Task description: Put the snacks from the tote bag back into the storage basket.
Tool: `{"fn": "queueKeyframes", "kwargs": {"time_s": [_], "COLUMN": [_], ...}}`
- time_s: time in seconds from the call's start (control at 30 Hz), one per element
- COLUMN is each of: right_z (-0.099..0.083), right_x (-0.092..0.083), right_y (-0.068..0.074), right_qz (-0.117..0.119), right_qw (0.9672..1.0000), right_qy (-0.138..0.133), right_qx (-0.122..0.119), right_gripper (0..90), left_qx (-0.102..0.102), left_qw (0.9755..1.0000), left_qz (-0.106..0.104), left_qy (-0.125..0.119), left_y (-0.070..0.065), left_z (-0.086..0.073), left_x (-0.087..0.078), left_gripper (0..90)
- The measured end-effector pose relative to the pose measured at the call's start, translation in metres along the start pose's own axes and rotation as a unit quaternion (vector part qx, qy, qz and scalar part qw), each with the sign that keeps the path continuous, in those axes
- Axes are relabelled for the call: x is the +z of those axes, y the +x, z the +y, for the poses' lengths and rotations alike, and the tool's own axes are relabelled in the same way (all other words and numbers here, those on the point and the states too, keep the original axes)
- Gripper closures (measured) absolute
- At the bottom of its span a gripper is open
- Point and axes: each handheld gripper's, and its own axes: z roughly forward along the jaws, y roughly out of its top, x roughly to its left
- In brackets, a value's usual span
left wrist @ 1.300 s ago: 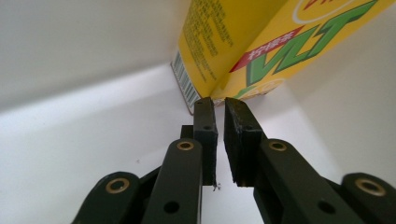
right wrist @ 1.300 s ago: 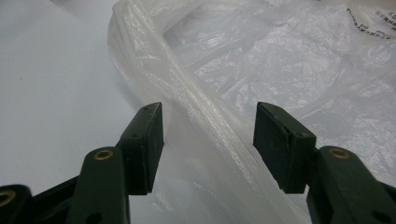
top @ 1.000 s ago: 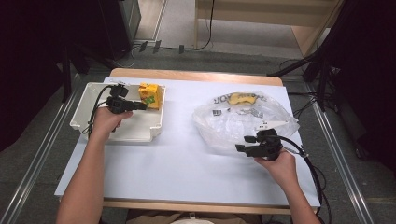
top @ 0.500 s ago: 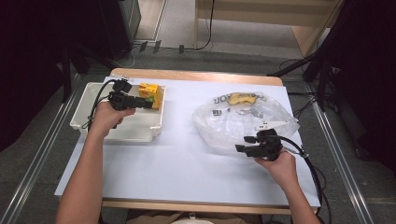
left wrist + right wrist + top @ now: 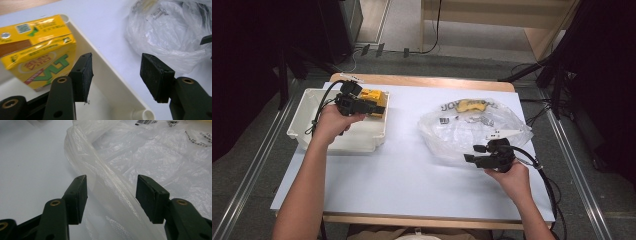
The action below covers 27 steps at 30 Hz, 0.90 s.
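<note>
From the high view, the yellow carton (image 5: 373, 101) already lies in the white tray (image 5: 307, 131); one yellow item remains by the clear bag (image 5: 472, 131).

Left gripper (image 5: 115, 72): fingers wide, empty, beside the glossy boxy carton.

Right gripper (image 5: 111, 196): fingers wide, straddling the bag's crinkly rim.

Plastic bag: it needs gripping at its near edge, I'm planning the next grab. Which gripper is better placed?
Right. The right gripper is open with the plastic bag's rolled rim between its jaws; the left gripper is open over the white bin.
</note>
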Motion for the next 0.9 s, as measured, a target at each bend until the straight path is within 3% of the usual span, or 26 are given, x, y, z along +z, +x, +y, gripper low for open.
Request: {"fn": "queueKeyframes", "kwargs": {"time_s": [0.37,0.67,0.83,0.9], "right_z": [0.000,0.003,0.005,0.006], "right_x": [-0.001,-0.007,-0.012,-0.014], "right_y": [0.003,0.004,0.005,0.007], "right_qz": [0.000,-0.007,-0.006,-0.005], "right_qw": [1.0000,0.9998,0.9998,0.9997], "right_qy": [-0.002,-0.013,-0.020,-0.024], "right_qx": [-0.004,-0.010,-0.005,-0.008], "right_gripper": [42.5,42.2,42.2,42.2], "left_qx": [0.022,0.049,0.073,0.074], "left_qw": [0.9991,0.9982,0.9964,0.9964], "left_qz": [-0.034,-0.027,-0.034,-0.033], "left_qy": [0.015,0.021,0.025,0.023], "left_y": [-0.028,-0.051,-0.074,-0.079], "left_z": [0.009,0.006,-0.001,-0.004], "left_x": [0.013,0.020,0.029,0.031], "left_gripper": [42.6,43.0,43.0,42.9]}}
